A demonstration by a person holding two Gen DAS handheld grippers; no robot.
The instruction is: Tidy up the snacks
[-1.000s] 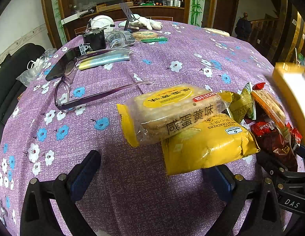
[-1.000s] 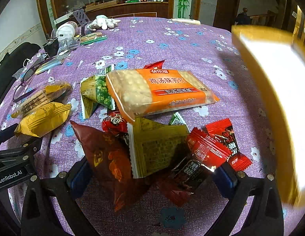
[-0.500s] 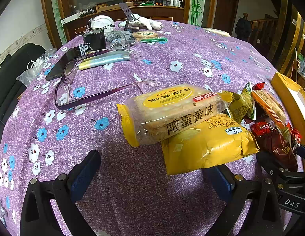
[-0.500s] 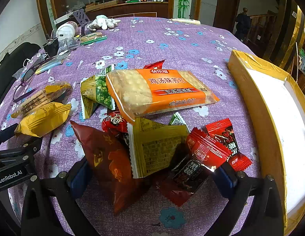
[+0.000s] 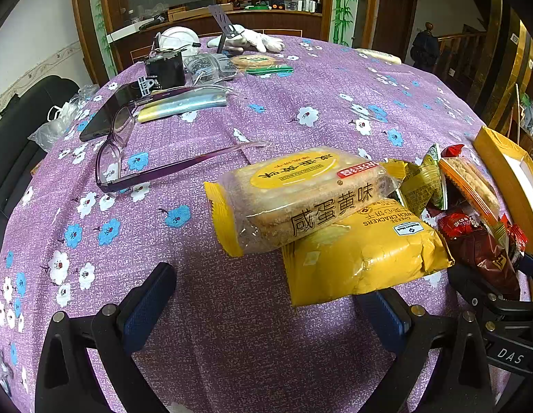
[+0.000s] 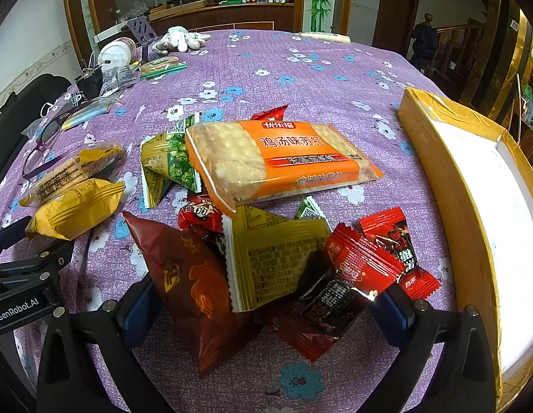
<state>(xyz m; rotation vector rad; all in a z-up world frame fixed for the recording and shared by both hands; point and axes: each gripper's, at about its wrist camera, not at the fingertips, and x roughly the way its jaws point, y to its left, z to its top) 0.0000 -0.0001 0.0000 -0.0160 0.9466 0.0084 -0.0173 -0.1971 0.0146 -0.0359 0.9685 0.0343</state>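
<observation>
Purple glasses (image 5: 136,158) beside cracker packs (image 5: 301,196), yellow box (image 6: 472,186) right of snack pile (image 6: 266,220)

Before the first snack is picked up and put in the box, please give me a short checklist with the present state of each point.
1. Left gripper open and holding nothing: ok.
2. Right gripper open and holding nothing: ok.
3. Yellow box on the table, open side up, its white inside bare where it shows: ok.
4. Orange cracker pack free to lift: ok, it lies on top of the pile.
5. Yellow cheese cracker pack free to lift: not ok, the clear egg-yolk biscuit pack lies partly on it.
6. Purple glasses out of the left gripper's way: ok, they lie apart from the snacks.
</observation>
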